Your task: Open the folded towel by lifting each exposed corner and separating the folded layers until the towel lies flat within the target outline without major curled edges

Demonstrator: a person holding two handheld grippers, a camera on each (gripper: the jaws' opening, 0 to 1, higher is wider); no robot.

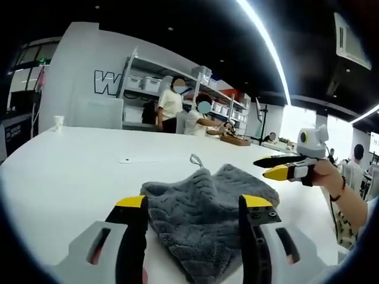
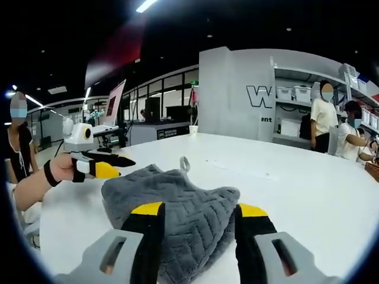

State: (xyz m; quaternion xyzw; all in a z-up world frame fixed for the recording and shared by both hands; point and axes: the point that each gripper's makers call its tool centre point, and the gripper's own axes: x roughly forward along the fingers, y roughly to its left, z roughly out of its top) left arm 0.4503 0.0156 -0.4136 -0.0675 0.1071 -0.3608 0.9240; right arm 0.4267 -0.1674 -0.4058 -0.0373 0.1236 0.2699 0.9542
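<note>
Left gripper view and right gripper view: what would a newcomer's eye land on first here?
The grey towel, folded and rumpled on the white table, its hanging loop at the far edge. Each view's own open yellow-tipped jaws frame it: left gripper, right gripper. Behind, two people stand at storage shelves.

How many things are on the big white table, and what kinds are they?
Grey towel: 1
White paper cup: 1
Total on the white table: 2
</note>
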